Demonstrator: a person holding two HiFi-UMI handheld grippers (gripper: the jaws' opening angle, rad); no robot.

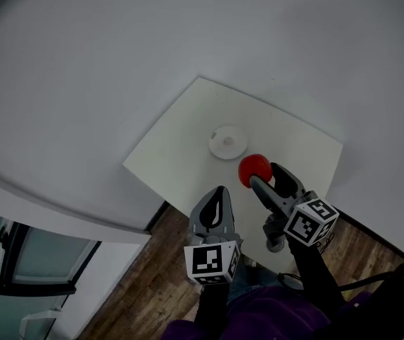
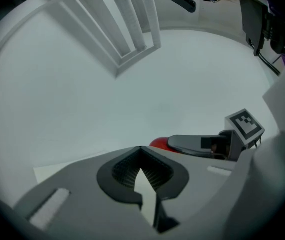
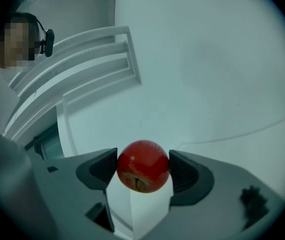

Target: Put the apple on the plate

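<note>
Grey plastic, right gripper (image 3: 143, 168): jaws pressed on either side of a red apple (image 3: 143, 161), one pad on each flank. The apple's stem pit faces the camera and its far side is hidden. From the head view the same gripper (image 1: 264, 175) reaches over the table's near-right part. The apple (image 1: 252, 167) shows just beside the plate's lower right and not on it. Whether it hangs clear of the tabletop or touches it cannot be told.

Grey plastic, left gripper (image 2: 141, 151): jaw tips meet at the apex with nothing between them. A sliver of pale tabletop shows through the gap lower down. In the head view it (image 1: 219, 194) points at the table's near edge, apart from the plate. Its own view catches only a red sliver of the apple (image 2: 158, 143), the rest covered by a jaw of the right gripper.

Marker cubes: one per gripper, left (image 1: 212, 261), right (image 1: 310, 221).

Plate (image 1: 228, 142): small, round, white, near the middle of the table, too small for detail.

Table (image 1: 177, 165): off-white square top, its legs hidden beneath it.

Surround: wooden floor (image 1: 149, 282), dim. White slatted frame (image 3: 82, 59) against the wall, cut off at the picture's edge. Purple sleeve (image 1: 280, 317) at the bottom edge.
</note>
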